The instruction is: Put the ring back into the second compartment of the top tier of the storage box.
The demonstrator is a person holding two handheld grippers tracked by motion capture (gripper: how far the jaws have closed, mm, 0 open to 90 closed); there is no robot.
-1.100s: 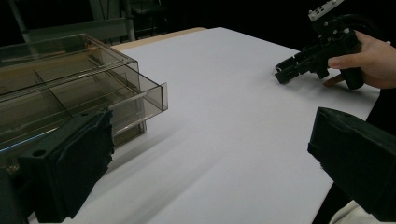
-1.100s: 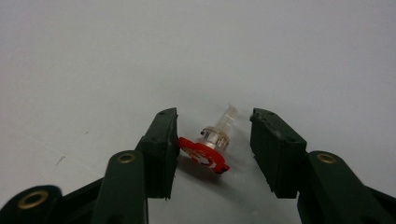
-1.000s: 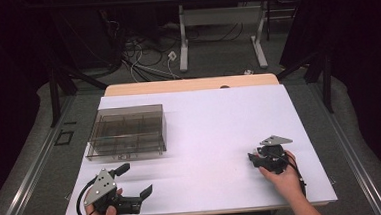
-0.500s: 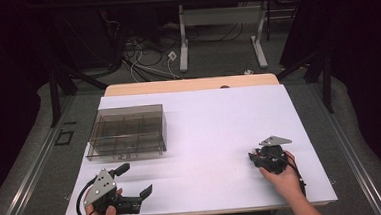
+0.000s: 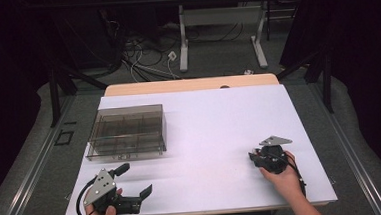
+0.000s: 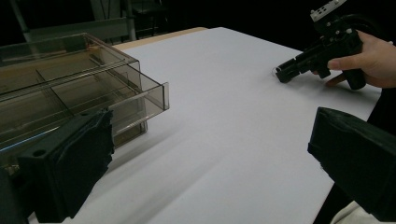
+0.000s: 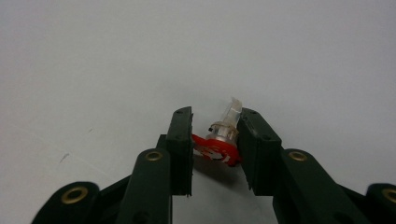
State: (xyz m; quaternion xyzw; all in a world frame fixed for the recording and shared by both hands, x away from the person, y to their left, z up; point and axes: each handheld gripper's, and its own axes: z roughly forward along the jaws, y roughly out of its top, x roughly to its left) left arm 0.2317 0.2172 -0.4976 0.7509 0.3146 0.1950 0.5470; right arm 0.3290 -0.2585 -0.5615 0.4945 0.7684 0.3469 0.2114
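A small part with a red base and a clear top [image 7: 220, 139] lies on the white table sheet [image 5: 219, 116], between the jaws of my right gripper [image 7: 215, 117], which are shut on it from both sides. That right gripper [image 5: 254, 158] sits low on the sheet at the front right, held by a hand, and it also appears across the table in the left gripper view [image 6: 281, 74]. My left gripper [image 5: 136, 179] is at the front left corner, wide open with nothing between its jaws [image 6: 210, 154].
A smoky transparent compartment box [image 5: 127, 131] with its lid down stands on the left of the sheet, just ahead of my left gripper [image 6: 70, 88]. Beyond the table's wooden far edge [image 5: 192, 84] lie floor cables and desk legs.
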